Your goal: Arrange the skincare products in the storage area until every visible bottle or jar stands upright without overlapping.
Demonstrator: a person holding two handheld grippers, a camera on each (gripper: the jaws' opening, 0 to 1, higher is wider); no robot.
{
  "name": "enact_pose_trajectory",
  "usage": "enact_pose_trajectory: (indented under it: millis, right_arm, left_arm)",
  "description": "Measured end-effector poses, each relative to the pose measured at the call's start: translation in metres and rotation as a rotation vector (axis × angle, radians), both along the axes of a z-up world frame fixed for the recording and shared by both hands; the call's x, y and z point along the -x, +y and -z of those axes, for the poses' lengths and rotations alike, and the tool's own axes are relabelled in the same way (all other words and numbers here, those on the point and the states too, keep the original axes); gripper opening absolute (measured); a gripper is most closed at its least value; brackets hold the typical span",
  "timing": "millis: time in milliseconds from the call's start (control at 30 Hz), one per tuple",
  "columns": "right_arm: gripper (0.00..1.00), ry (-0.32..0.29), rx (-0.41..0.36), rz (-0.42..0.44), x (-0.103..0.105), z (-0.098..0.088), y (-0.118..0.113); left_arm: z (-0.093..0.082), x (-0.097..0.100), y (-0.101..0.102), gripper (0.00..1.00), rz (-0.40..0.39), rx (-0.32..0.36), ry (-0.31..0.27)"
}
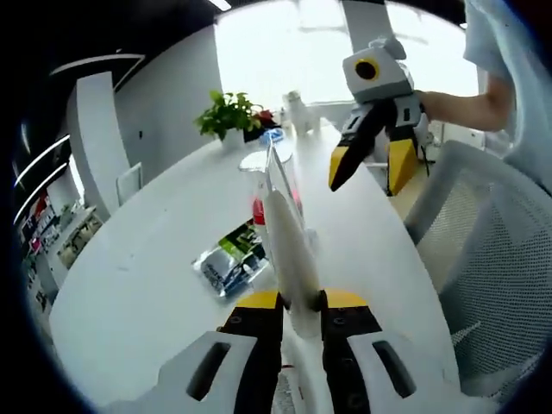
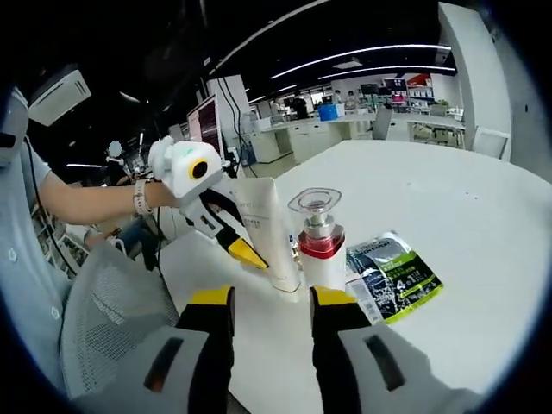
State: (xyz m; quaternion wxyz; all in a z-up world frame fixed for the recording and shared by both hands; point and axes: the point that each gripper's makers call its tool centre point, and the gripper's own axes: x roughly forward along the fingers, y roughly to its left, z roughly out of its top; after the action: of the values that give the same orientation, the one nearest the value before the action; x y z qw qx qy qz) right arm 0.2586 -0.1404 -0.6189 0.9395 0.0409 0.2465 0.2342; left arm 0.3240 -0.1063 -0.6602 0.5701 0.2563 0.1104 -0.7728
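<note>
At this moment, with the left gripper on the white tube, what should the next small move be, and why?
Probably lower the white tube until it stands on the table beside the pump bottle, then open. The left gripper is shut on the tube, holding it upright close to the bottle; the right gripper is open and free, and the flat sachet lies clear on the bottle's other side.

Each gripper has two black jaws with yellow tips, and a white body behind them. The left gripper (image 1: 297, 315) has long dark slots in its white shell. The right gripper (image 2: 269, 312) looks the same. The person wears a light short sleeve (image 2: 19, 164) and a beaded band (image 2: 139, 197) on one wrist.
</note>
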Motion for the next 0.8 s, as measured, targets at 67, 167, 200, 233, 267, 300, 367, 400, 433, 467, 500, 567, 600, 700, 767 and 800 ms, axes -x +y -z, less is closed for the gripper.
enact_pose_trajectory:
  millis: [67, 167, 200, 233, 267, 300, 367, 400, 433, 467, 500, 567, 600, 700, 767, 800]
  right_arm:
    - [0.40, -0.002, 0.007, 0.009, 0.000, -0.002, -0.002]
    - [0.43, -0.012, 0.010, 0.019, 0.000, -0.006, -0.005]
    - [0.43, -0.013, 0.011, 0.024, 0.000, -0.007, -0.007]
    - [0.43, -0.018, 0.014, 0.031, -0.001, -0.008, -0.009]
    - [0.44, -0.018, 0.012, 0.035, -0.001, -0.008, -0.010]
    - [0.44, -0.017, 0.009, 0.037, -0.001, -0.008, -0.011]
    - [0.43, -0.018, 0.010, 0.045, -0.002, -0.008, -0.013]
    - [0.43, -0.017, 0.012, 0.045, -0.002, -0.008, -0.014]
    - [0.43, -0.015, 0.014, 0.045, -0.002, -0.009, -0.015]
    - [0.44, -0.016, 0.016, 0.051, -0.003, -0.009, -0.016]
    - [0.43, -0.015, 0.019, 0.052, -0.003, -0.009, -0.017]
    - [0.44, -0.016, 0.019, 0.058, -0.004, -0.010, -0.019]
    - [0.44, -0.017, 0.019, 0.057, -0.004, -0.010, -0.019]
    - [0.44, -0.015, 0.011, 0.055, -0.004, -0.010, -0.018]
    - [0.44, -0.011, 0.015, 0.054, -0.005, -0.009, -0.018]
    - [0.45, -0.009, 0.018, 0.053, -0.004, -0.008, -0.017]
  left_arm:
    - [0.000, -0.002, -0.002, 0.13, 0.020, -0.001, 0.001]
    - [0.000, -0.003, -0.005, 0.13, 0.044, 0.001, 0.003]
    - [0.000, -0.004, -0.006, 0.13, 0.059, 0.007, 0.002]
    - [-0.001, -0.003, -0.007, 0.13, 0.077, 0.015, 0.000]
    - [-0.001, -0.003, -0.008, 0.13, 0.087, 0.020, 0.007]
    - [0.000, -0.005, -0.009, 0.13, 0.084, 0.019, 0.016]
    - [-0.001, -0.007, -0.010, 0.13, 0.096, 0.027, 0.018]
    - [-0.001, -0.008, -0.011, 0.13, 0.098, 0.029, 0.023]
    - [-0.001, -0.008, -0.012, 0.13, 0.107, 0.034, 0.029]
    - [-0.001, -0.007, -0.012, 0.13, 0.115, 0.037, 0.035]
    - [-0.001, -0.008, -0.013, 0.13, 0.120, 0.040, 0.036]
    - [-0.001, -0.008, -0.014, 0.13, 0.130, 0.045, 0.037]
    - [-0.001, -0.008, -0.014, 0.14, 0.129, 0.045, 0.040]
    - [-0.001, -0.008, -0.015, 0.14, 0.128, 0.050, 0.040]
    - [-0.001, -0.008, -0.015, 0.14, 0.134, 0.052, 0.040]
    - [-0.001, -0.008, -0.015, 0.15, 0.139, 0.055, 0.036]
